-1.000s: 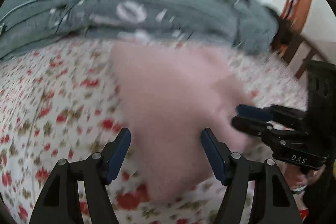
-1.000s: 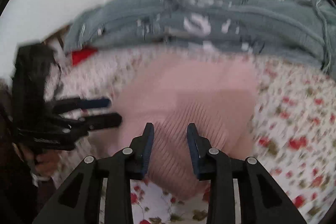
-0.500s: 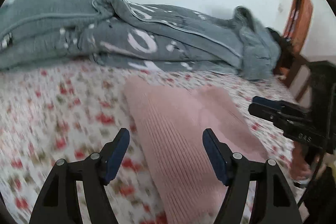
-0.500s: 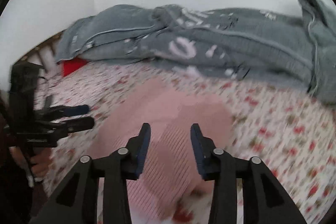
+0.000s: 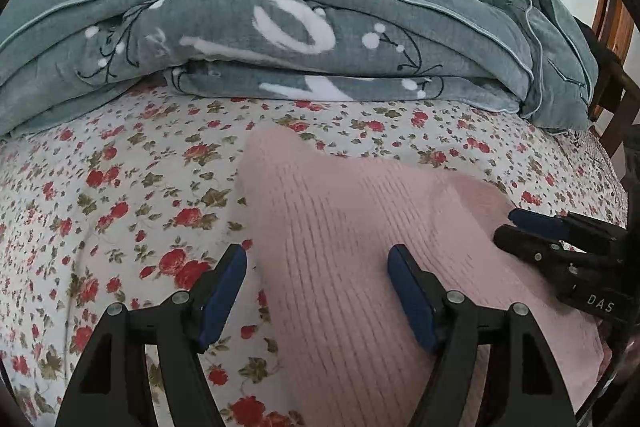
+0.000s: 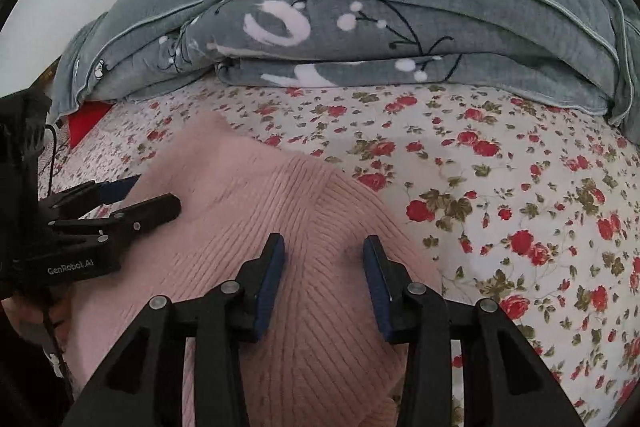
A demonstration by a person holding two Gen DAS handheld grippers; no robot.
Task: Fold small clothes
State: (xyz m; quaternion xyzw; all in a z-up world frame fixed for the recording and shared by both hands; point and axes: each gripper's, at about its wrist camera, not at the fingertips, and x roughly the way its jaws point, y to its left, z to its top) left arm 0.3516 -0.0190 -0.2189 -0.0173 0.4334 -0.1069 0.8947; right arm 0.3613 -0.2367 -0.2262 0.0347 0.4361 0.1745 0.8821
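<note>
Tools both empty: your left tool (image 5: 316, 291) gapes wide, right tool (image 6: 323, 269) narrower, over pink sweater (image 5: 360, 247) on bed (image 5: 120, 187).

Pale pink ribbed knit garment (image 5: 360, 247), white bedsheet (image 5: 120, 187) with red roses, grey blanket (image 5: 320, 27) with white, perhaps floral, print

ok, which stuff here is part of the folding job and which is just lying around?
Job:
pink knit
left claw, open
right claw, open, nothing pinched

Lying about:
grey blanket
floral sheet
red item at the bed edge
wooden frame
</note>
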